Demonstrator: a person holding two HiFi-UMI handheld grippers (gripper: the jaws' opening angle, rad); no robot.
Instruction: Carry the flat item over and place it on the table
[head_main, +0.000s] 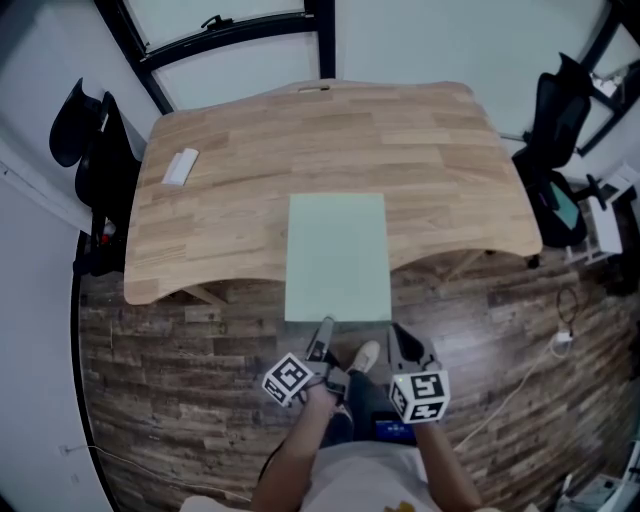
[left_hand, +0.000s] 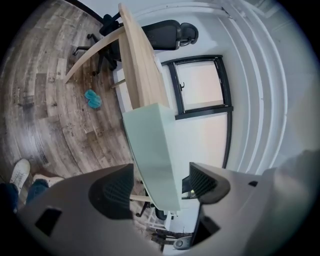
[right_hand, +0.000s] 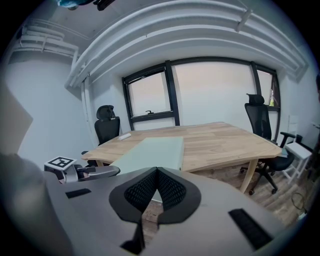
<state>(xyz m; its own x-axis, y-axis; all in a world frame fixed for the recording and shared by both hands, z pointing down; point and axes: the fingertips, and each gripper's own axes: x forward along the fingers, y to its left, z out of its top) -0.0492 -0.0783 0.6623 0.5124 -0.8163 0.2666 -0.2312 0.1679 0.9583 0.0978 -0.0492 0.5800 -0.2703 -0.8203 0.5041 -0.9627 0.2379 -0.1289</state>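
A pale green flat board (head_main: 337, 255) lies on the wooden table (head_main: 330, 140), its near end hanging out over the table's front edge. My left gripper (head_main: 322, 332) is at the board's near left corner. In the left gripper view the board (left_hand: 150, 150) passes edge-on between the jaws of the left gripper (left_hand: 160, 182), which stand wide open with a gap on each side. My right gripper (head_main: 400, 340) hovers just off the near right corner. In the right gripper view the right gripper (right_hand: 157, 172) has its pads together, and the board (right_hand: 150, 150) lies beyond them.
A small white object (head_main: 181, 166) rests at the table's far left. Black office chairs stand at the left (head_main: 90, 150) and right (head_main: 560, 150) of the table. A person's shoe (head_main: 365, 355) is on the wood floor under the grippers. A white cable (head_main: 520, 380) trails at the right.
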